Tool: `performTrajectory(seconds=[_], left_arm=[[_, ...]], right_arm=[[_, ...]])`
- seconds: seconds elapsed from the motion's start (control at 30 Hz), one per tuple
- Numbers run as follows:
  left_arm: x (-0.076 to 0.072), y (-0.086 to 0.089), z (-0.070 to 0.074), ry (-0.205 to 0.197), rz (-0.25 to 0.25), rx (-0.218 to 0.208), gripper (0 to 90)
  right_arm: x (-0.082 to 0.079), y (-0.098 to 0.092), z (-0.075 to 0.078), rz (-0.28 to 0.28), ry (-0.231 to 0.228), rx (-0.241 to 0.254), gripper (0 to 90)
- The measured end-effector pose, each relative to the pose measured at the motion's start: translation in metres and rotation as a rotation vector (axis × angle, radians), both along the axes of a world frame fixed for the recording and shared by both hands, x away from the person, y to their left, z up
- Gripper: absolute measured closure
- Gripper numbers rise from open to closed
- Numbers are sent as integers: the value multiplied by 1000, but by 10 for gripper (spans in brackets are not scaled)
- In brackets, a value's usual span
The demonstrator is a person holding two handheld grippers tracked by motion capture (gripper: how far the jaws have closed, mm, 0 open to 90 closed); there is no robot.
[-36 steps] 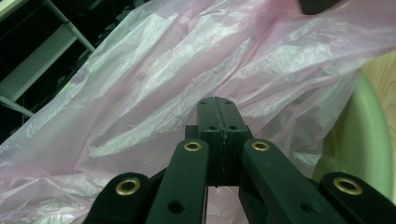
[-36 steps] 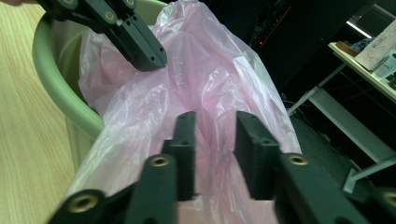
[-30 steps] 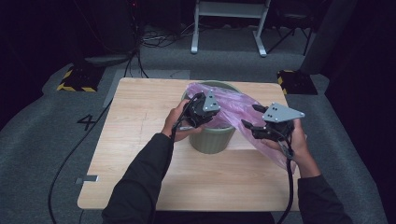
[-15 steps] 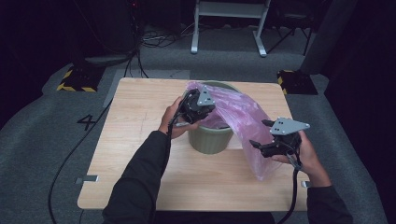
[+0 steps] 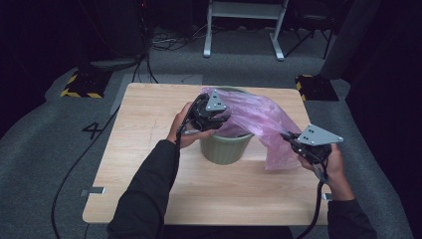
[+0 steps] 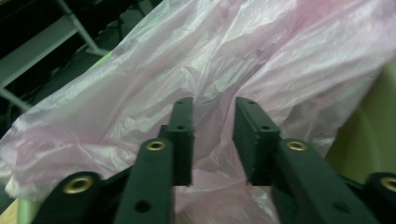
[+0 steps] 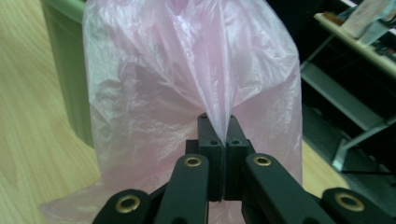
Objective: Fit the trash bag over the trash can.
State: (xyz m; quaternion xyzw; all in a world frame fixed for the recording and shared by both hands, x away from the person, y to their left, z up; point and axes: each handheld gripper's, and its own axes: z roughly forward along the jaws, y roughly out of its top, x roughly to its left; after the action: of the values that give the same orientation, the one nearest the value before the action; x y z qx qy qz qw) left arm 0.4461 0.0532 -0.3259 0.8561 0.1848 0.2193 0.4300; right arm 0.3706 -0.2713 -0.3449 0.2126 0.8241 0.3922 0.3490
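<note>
A green bin [image 5: 226, 147] stands at the middle of the wooden table [image 5: 149, 129], and a pink plastic bag [image 5: 259, 119] drapes over its rim and down its right side. My left gripper [image 5: 224, 119] is at the bin's near-left rim. In the left gripper view its jaws [image 6: 212, 105] have just been opening and stand apart; the bag [image 6: 261, 56] lies just beyond the gap and the pads do not press it. My right gripper [image 5: 287, 137], right of the bin, has just closed: its jaws [image 7: 218, 120] pinch a fold of the bag [image 7: 187, 70].
The bin's green wall [image 7: 70, 56] rises to the left of the bag in the right gripper view. A white metal stand [image 5: 244, 25] and cables lie on the floor behind the table. Yellow-and-black blocks [image 5: 79, 84] sit at its far corners.
My right gripper has moved right and towards the table's near edge, drawing the bag out to that side. The left gripper stays at the bin's rim.
</note>
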Motion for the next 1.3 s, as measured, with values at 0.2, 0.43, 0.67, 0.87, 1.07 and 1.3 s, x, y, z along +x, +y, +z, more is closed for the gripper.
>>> performTrajectory(seconds=[0.2, 0.43, 0.67, 0.87, 1.07, 1.3], left_arm=[[-4, 12, 8, -30, 82, -63, 346], [0, 12, 9, -23, 116, -90, 300], [2, -8, 0, 5, 34, 22, 645], [2, -12, -2, 21, -8, 35, 824], [2, -13, -3, 37, -36, 77, 897], [-1, -11, 1, 20, -29, 77, 837]], right_arm=[[-8, -16, 9, -15, -38, -31, 900], [-14, -14, 24, 35, -92, -140, 900], [-14, -1, 31, 103, -104, -149, 875], [-12, 10, 35, 135, -116, -122, 868], [-11, 20, 50, 139, -149, -65, 879], [-2, 37, 61, 117, -158, -52, 879]])
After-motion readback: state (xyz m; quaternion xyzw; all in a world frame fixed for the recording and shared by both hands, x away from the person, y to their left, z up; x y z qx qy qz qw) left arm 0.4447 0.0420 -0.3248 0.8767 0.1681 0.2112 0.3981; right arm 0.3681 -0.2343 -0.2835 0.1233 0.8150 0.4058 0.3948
